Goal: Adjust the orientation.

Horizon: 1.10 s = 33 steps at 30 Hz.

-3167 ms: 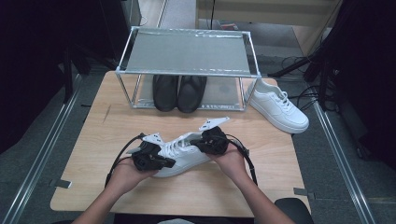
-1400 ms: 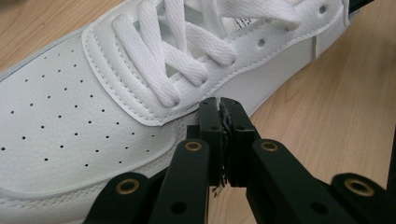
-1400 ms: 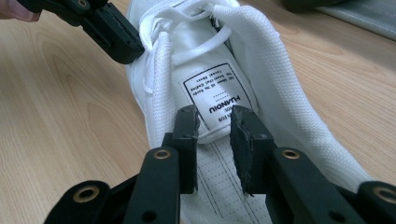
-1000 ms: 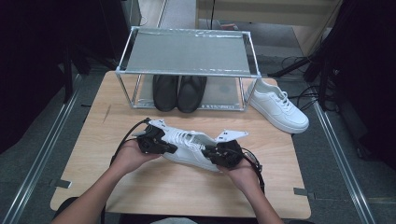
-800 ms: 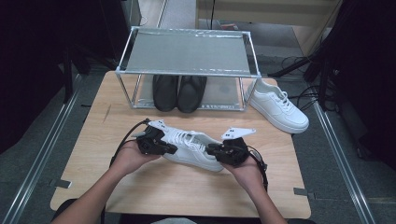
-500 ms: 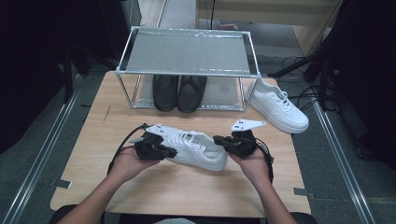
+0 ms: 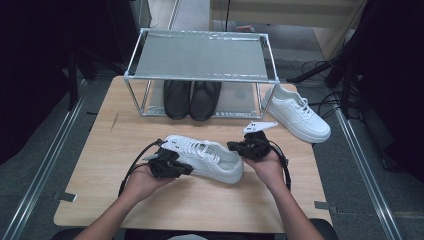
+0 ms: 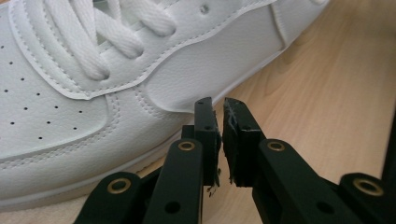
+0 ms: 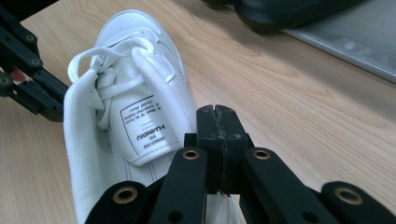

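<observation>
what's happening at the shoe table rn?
A person works a white lace-up leather sneaker on the wooden table with two handheld grippers. The left gripper, jaws shut on nothing, sits beside the shoe's side; the right gripper, jaws shut, is at the heel opening. The matching white sneaker lies right of the metal shoe rack, and a black pair of shoes sits under it.

I see a metal rack (image 7: pixel 200 55) at twelve o'clock on the wooden surface (image 7: pixel 120 135). Two black shoes (image 7: pixel 192 99) stand side by side under its shelf. At two o'clock, just beside the rack's leg, lies a second white sneaker (image 7: pixel 299 114). Cables (image 7: pixel 325 100) trail beyond.
</observation>
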Each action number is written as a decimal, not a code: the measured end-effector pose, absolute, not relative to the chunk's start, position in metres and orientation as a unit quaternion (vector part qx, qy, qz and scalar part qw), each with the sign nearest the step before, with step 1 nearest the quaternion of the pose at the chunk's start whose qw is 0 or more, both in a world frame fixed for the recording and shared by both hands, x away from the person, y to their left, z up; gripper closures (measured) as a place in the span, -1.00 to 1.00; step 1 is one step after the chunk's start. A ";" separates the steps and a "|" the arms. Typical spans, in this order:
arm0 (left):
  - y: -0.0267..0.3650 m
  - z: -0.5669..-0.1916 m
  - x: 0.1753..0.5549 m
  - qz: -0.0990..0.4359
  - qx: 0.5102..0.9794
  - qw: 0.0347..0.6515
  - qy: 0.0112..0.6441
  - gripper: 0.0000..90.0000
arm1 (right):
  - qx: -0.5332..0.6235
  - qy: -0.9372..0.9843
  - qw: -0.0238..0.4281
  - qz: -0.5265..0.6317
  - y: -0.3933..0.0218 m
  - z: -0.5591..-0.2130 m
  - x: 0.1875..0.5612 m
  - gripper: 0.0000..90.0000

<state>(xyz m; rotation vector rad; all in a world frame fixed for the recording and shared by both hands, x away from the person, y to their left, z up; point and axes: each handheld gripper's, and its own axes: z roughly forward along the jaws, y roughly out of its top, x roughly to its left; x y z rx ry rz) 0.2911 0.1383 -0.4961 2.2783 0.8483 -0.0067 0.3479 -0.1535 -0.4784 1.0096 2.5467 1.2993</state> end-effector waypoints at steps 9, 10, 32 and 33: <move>0.144 -0.502 0.296 -0.004 0.876 0.348 0.334 0.88 | 0.335 0.840 0.041 0.425 -0.151 -0.480 0.349 1.00; 0.145 -0.502 0.297 -0.004 0.875 0.351 0.333 0.89 | 0.334 0.841 0.041 0.425 -0.151 -0.480 0.349 1.00; 0.177 -0.505 0.314 -0.014 0.858 0.364 0.363 0.88 | 0.298 0.857 0.034 0.419 -0.126 -0.484 0.321 1.00; 0.178 -0.505 0.314 -0.013 0.858 0.364 0.363 0.88 | 0.298 0.857 0.034 0.420 -0.125 -0.484 0.319 1.00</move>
